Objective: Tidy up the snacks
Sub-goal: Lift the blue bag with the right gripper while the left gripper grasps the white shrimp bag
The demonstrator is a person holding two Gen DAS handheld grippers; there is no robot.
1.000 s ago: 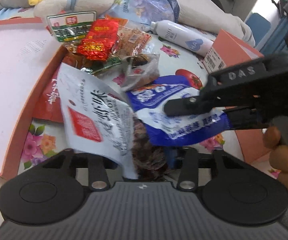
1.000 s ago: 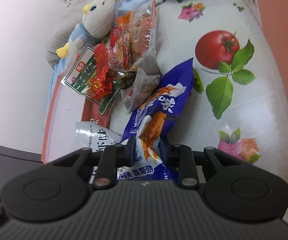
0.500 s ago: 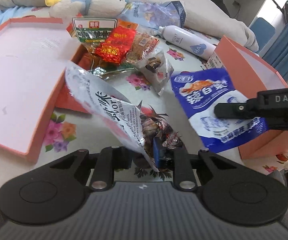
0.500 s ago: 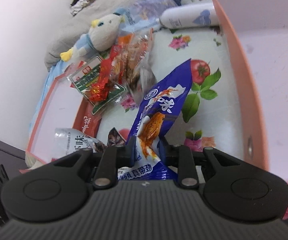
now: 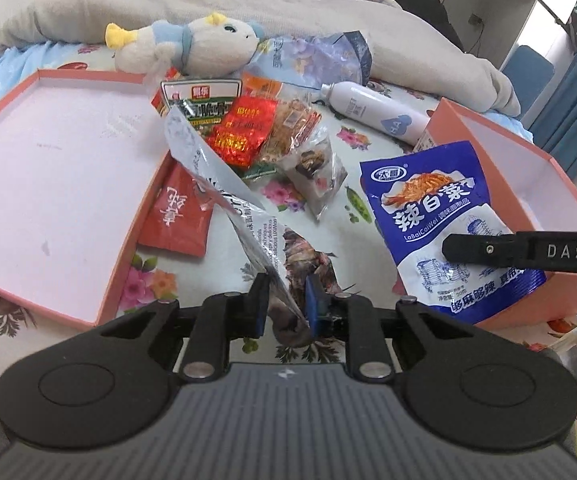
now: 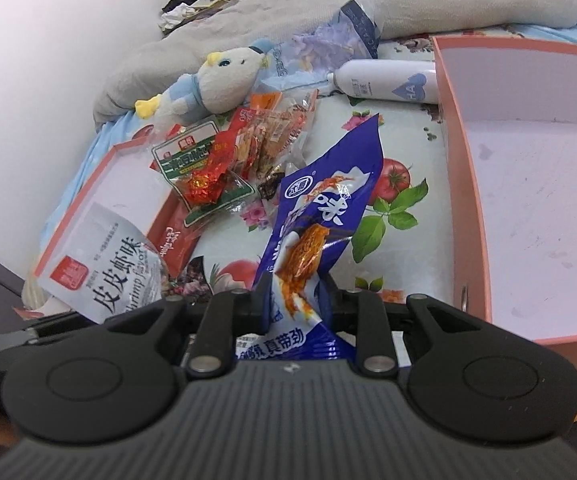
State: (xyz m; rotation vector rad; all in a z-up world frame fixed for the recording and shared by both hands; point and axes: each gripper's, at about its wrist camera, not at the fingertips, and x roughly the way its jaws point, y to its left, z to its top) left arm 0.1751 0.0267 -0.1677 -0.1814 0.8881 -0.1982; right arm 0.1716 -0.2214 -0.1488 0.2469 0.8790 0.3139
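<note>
Bedroom setup here: a bed covered with a floral, tomato-print plastic sheet, a grey duvet bunched along the top of the frame, and a white and blue plush toy lying in the upper middle.

Both tongs are loaded. The left gripper is pinching the bottom edge of a silver-white foil shrimp snack bag, which sticks up edge-on at centre frame. The right gripper is clamped on the lower part of a blue and white foil spicy snack pouch — in the left view that pouch hangs at right, in front of the near wall of the pink cardboard box on the right. The matching pink box on the left sits empty at left of frame.

Looks like the carry step: each bag lifted off the bed, heading for a box. Next move probably calls for swinging each bag over its nearer box wall, lowering and only then letting go. The pile of small red, green and orange snack packets in the upper middle hasn't been sorted yet.
</note>
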